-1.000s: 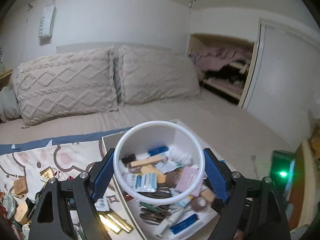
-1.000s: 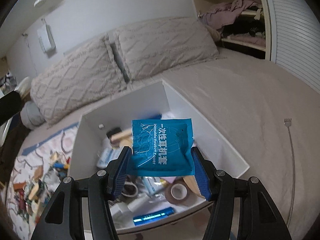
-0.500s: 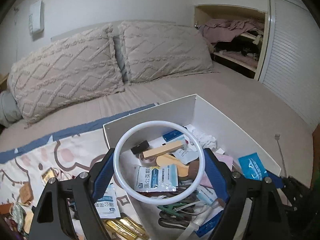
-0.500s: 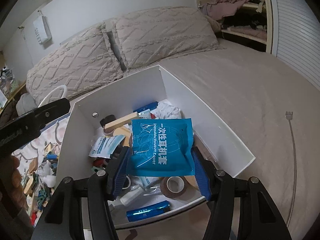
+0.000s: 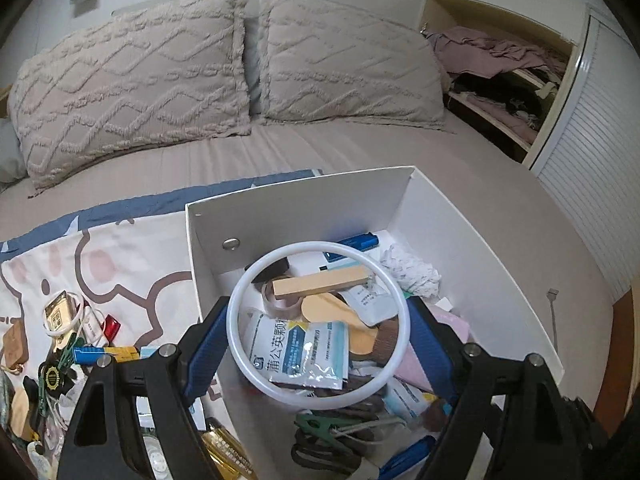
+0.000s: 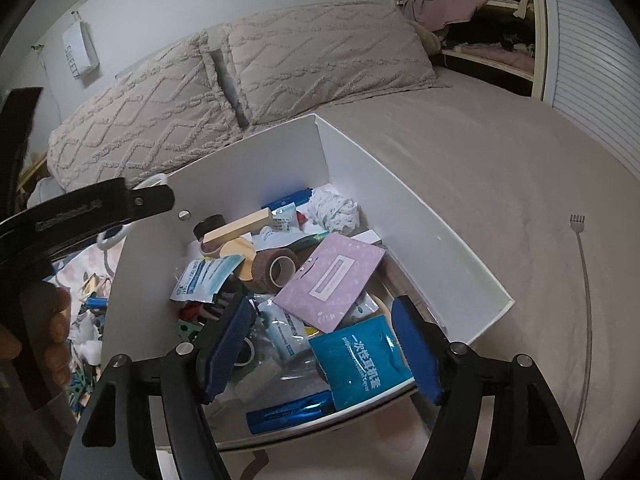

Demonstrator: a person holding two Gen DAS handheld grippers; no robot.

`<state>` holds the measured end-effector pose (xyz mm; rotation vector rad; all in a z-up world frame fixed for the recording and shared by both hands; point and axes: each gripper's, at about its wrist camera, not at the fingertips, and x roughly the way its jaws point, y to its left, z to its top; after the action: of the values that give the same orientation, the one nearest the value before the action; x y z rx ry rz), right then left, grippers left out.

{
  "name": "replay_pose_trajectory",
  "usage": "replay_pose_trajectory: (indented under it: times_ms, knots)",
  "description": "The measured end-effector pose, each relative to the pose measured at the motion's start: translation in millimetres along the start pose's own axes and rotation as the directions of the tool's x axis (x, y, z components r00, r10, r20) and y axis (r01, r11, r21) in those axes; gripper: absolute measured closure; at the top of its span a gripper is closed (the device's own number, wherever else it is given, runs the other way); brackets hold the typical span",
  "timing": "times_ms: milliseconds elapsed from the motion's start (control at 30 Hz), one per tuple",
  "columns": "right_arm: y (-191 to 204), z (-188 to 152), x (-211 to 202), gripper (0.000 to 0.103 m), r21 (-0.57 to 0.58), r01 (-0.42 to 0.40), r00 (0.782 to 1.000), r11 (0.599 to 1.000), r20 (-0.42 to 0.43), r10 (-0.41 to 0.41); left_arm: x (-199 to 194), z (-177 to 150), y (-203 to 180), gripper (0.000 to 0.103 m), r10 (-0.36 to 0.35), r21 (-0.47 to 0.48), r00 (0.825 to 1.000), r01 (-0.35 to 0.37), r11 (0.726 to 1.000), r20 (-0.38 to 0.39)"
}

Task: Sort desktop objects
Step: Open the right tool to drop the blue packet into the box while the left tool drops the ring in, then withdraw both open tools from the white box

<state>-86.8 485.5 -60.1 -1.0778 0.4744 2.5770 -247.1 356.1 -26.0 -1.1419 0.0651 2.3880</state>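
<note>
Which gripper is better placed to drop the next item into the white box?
Left. The left gripper holds the white ring over the white box. The right gripper is opening, and its blue packet already lies in the box.

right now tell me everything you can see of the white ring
The thin white plastic-looking ring is a smooth, closed, unbroken circle. It is clamped across its width between the blue-padded fingers of the left gripper, held tilted above the open white box, framing the clutter inside without touching it.
</note>
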Motion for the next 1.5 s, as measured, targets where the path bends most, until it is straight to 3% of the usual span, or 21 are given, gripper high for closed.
replay_pose_trajectory:
  times_ms: [333,433,500,600,833,1500]
  knots:
    - [-3,-2,-5,0.03,0.012,-0.029,1.0,1.0,0.002,0.029,21,5,-1,0.018,-0.02,-0.036,1.0,0.019,0.999,-0.015]
    - [-3,-2,-4,0.03,0.012,-0.031,1.0,0.999,0.001,0.031,22,5,0,0.018,-0.058,-0.04,0.998,0.057,0.998,-0.016]
    - [-3,-3,-4,0.03,0.006,-0.032,0.999,0.999,0.0,0.032,20,5,4,0.0,-0.053,-0.055,0.999,0.053,0.997,-0.007]
    - [-3,-3,-6,0.03,0.012,-0.036,0.999,0.999,0.003,0.036,17,3,10,0.0,-0.032,-0.082,0.999,0.032,0.996,0.007]
    - [-2,-4,-9,0.03,0.003,-0.037,0.999,0.999,0.006,0.037,13,-7,9,0.0,0.015,-0.025,1.0,-0.016,1.0,-0.02]
    - [-4,-5,-15,0.03,0.021,-0.014,1.0,1.0,0.022,0.013,-9,-26,3,0.0,-0.008,0.036,0.999,0.009,0.999,-0.038]
